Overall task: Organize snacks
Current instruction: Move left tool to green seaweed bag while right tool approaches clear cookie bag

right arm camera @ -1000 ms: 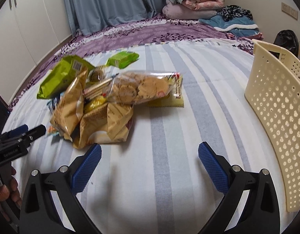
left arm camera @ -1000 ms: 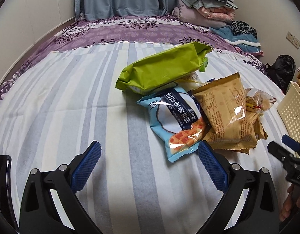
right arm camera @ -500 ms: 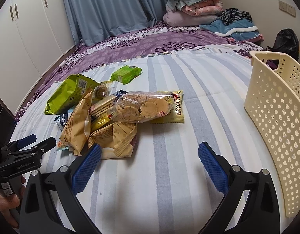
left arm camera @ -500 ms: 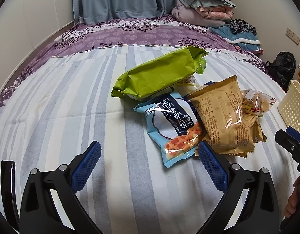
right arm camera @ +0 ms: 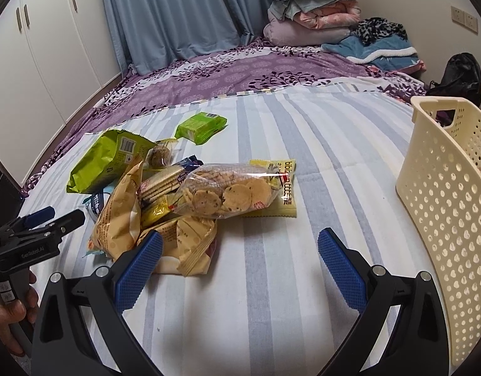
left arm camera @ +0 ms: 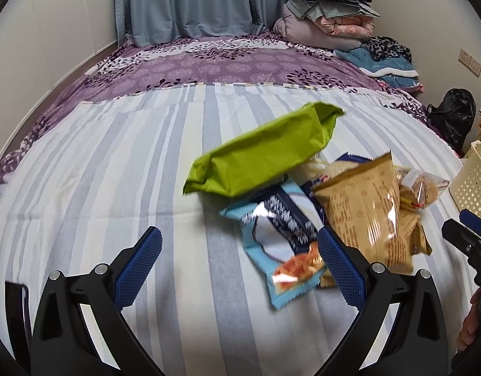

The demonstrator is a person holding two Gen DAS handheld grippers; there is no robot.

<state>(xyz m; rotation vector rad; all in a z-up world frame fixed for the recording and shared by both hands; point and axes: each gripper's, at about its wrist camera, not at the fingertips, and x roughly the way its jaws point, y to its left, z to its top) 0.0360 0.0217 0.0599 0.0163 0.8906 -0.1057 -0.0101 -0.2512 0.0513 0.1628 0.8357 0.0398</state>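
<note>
- Left wrist view: the left claw [left arm camera: 239,261] stands wide open at the bottom of the frame and holds nothing. The snack pile lies on the striped bed [left arm camera: 93,169], right of centre. The green packet [left arm camera: 259,159] rests on top, and the light blue packet [left arm camera: 281,244] lies nearest, its lower corner just beside the claw's right finger. A tan bag [left arm camera: 365,210] lies to its right. At the right edge appear a corner of the cream basket [left arm camera: 473,181] and the tip of the other claw.
- Right wrist view: the right claw [right arm camera: 240,268] is also wide open and empty. Its left finger is just before the pile at centre left, where a clear bag of cookies [right arm camera: 228,192] lies on a yellow packet [right arm camera: 284,188]. A small green box [right arm camera: 200,127] lies apart, higher in the frame. The basket stands at the right edge, well apart from the snacks, and its inside cannot be seen.
- Judgement: the work seems at its start, in the approach to a first packet. The next move calls for lowering one claw over a packet edge, closing on it, and carrying it to the basket.
</note>
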